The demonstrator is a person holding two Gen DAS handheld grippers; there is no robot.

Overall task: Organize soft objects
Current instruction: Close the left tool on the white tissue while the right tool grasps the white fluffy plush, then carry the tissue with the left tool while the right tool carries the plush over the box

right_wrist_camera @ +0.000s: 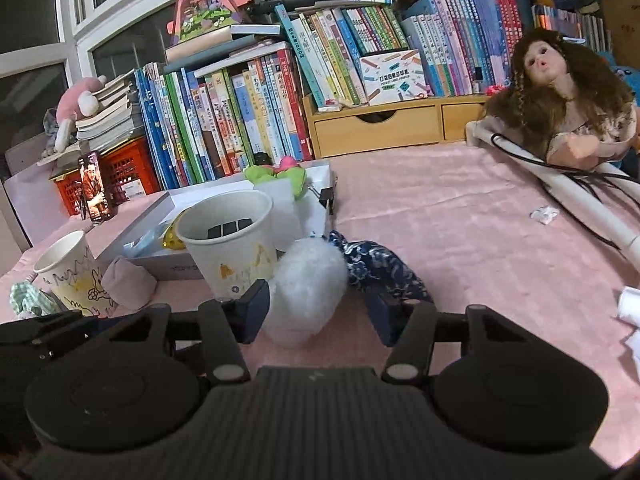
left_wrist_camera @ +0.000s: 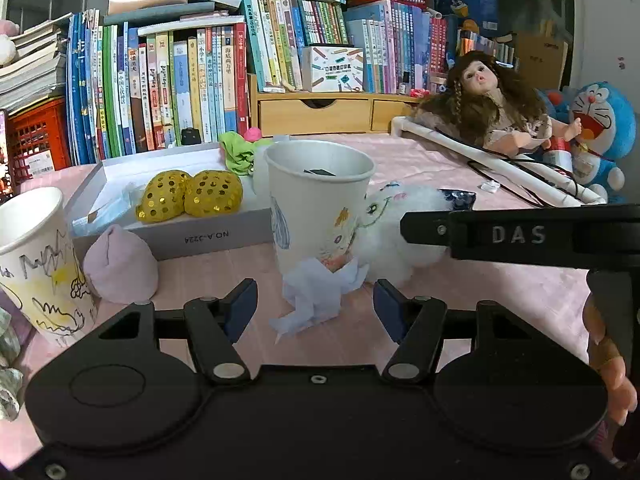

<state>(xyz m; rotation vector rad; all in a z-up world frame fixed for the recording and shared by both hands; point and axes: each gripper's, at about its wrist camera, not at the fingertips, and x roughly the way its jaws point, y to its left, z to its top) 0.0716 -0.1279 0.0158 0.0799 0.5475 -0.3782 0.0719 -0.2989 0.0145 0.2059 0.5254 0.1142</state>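
My left gripper [left_wrist_camera: 315, 308] is open over the pink tablecloth, with a crumpled white tissue [left_wrist_camera: 316, 296] between its fingers and untouched by the pads. The tissue lies at the foot of a drawn-on paper cup [left_wrist_camera: 320, 200]. My right gripper [right_wrist_camera: 320, 314] is open around a white fluffy toy [right_wrist_camera: 308, 280]: the left pad brushes the fluff, while the right pad stands clear of it. A navy patterned cloth [right_wrist_camera: 380, 272] lies just behind that toy. In the left wrist view one right finger [left_wrist_camera: 424, 229] reaches the fluffy toy [left_wrist_camera: 400, 216] from the right.
A white box [left_wrist_camera: 224, 236] holds two gold sequinned pieces [left_wrist_camera: 192, 196] and a green cloth [left_wrist_camera: 240, 152]. A pink soft pouch [left_wrist_camera: 120, 268] and a second cup [left_wrist_camera: 36, 256] stand at the left. A doll [left_wrist_camera: 488, 100] on a white pipe frame [left_wrist_camera: 500, 164] and a blue plush [left_wrist_camera: 600, 120] fill the right; books line the back.
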